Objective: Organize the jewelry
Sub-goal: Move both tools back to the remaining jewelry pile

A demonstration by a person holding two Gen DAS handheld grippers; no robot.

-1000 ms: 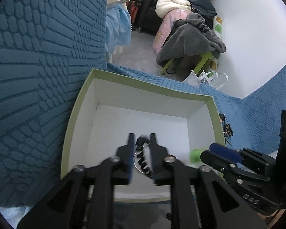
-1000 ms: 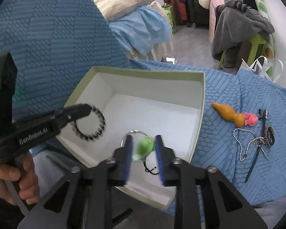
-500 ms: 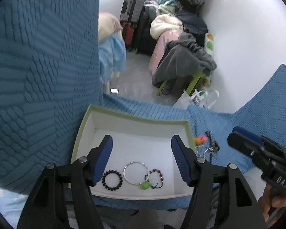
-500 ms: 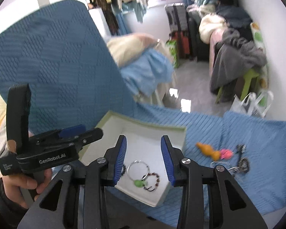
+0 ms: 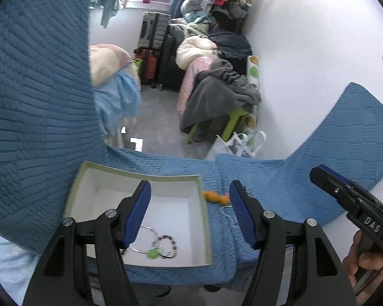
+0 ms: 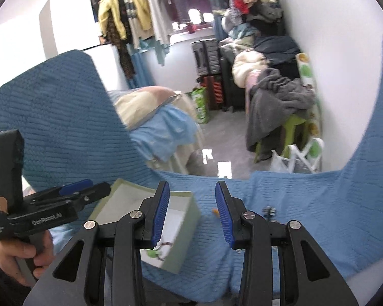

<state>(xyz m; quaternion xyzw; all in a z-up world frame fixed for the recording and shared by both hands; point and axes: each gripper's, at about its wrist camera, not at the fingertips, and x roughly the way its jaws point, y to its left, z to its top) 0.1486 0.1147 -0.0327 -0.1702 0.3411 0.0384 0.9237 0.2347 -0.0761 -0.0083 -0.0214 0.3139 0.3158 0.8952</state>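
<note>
A white box with a green rim point(image 5: 138, 172) lies on the blue textured cover. Inside it are a silver bangle point(image 5: 144, 239), a dark beaded bracelet point(image 5: 167, 244) and a green bead point(image 5: 153, 254). My left gripper point(image 5: 189, 184) hangs open above the box's right side, with nothing between its fingers. My right gripper point(image 6: 192, 186) also stands open and empty, higher up, to the right of the box point(image 6: 189, 219). An orange trinket point(image 5: 212, 195) and a bead chain point(image 5: 227, 214) lie on the cover right of the box. Each gripper shows in the other's view, left point(image 6: 99, 188) and right point(image 5: 326, 176).
The blue cover point(image 5: 280, 178) drapes the surface and rises at both sides. Keys point(image 6: 268, 211) lie right of the orange trinket. Beyond are a bed with a light blue sheet point(image 5: 115, 97), a grey blanket on a green stool point(image 5: 217, 94), suitcases and a white bag point(image 5: 237, 142).
Both grippers have risen and drawn back from the box. The left one opened and left the black bead bracelet inside. The green-bead piece now lies in the box, no longer between the right fingers.
</note>
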